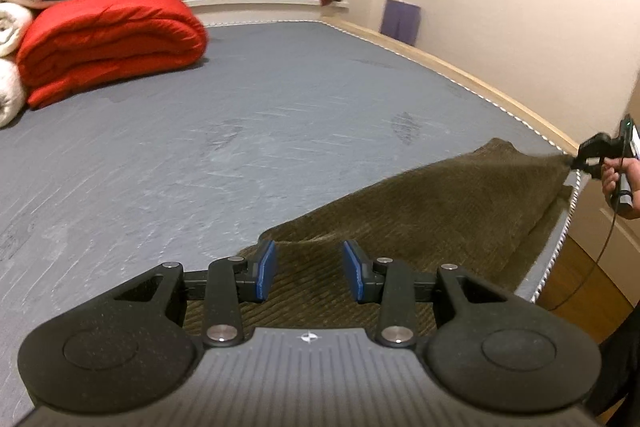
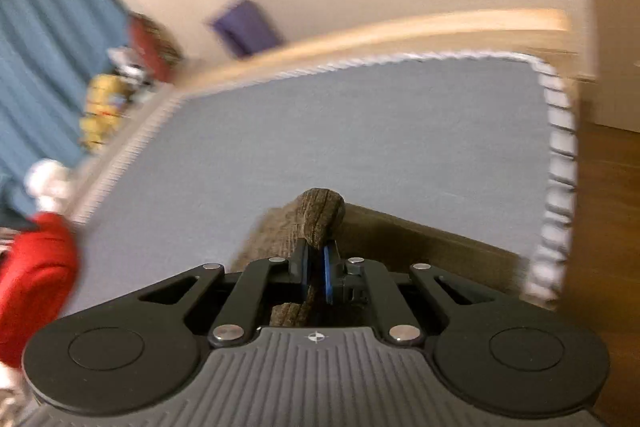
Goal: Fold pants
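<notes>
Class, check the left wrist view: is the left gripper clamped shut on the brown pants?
No: the left gripper hangs open over the pants, its blue pads clearly apart with nothing pinched between them.

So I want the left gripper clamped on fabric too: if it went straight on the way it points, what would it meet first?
Probably the brown pants: the open left gripper sits just above them, fabric between and ahead of its fingers. Beyond lies the grey mattress. Height over the cloth is hard to judge.
</notes>
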